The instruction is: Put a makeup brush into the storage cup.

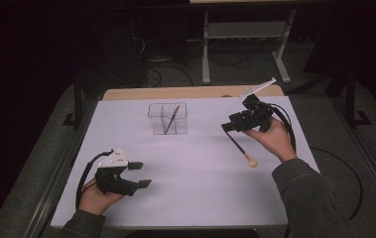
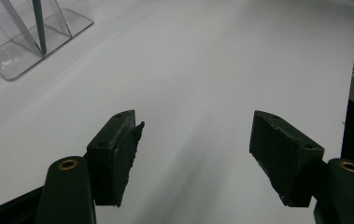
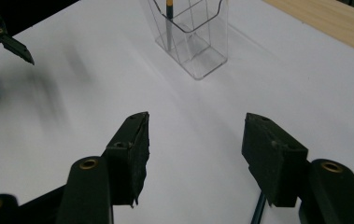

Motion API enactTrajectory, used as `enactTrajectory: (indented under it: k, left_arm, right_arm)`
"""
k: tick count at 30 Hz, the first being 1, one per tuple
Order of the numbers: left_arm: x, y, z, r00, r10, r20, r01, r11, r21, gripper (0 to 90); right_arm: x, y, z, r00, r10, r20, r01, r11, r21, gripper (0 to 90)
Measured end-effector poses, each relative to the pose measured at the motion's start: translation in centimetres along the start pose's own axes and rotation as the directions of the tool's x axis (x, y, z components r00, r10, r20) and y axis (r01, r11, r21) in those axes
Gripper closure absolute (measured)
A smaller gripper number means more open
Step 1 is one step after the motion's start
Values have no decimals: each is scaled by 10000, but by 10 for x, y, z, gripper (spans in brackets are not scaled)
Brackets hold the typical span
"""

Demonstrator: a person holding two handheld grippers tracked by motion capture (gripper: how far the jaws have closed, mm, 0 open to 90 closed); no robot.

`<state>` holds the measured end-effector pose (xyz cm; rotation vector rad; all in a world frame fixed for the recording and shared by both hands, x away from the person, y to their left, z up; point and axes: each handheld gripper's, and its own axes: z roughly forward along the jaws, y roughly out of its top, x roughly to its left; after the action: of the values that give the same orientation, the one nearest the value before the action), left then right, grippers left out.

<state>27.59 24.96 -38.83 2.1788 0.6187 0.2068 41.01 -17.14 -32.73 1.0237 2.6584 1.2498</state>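
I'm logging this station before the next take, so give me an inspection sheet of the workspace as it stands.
Surface: white table top, wooden strip along the far edge.
Job's things: clear holder with one pencil leaning inside; a dark stick with a pale round end lying under the right gripper.
Clutter: nothing seen.
Grippers: left gripper open, empty; right gripper open, nothing between the jaws.
Cables: a black cable trails from each gripper.
Surroundings: dark room, grey desk frame behind.

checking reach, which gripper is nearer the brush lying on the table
Right. The right gripper hovers just above the brush; the left gripper sits far across the table.
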Motion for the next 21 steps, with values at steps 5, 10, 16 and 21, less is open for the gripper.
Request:
enactTrajectory:
  k: [5,10,16,21]
  left_arm:
    - [-1,0,1,10000,-36,39,36,10000,16,316]
    - [1,0,0,10000,4,25,-4,10000,-43,316]
    - [1,0,1,10000,-8,31,8,10000,-9,314]
    - [0,-1,-1,10000,-63,-5,63,10000,-16,313]
  right_arm:
    - [-2,-7,-2,9998,174,43,-175,9998,103,395]
    - [-3,-10,-6,9999,96,100,-96,10000,-5,396]
    - [-2,-16,-8,9996,236,144,-236,9997,17,394]
    - [-4,-22,-7,9996,217,194,-220,9996,150,399]
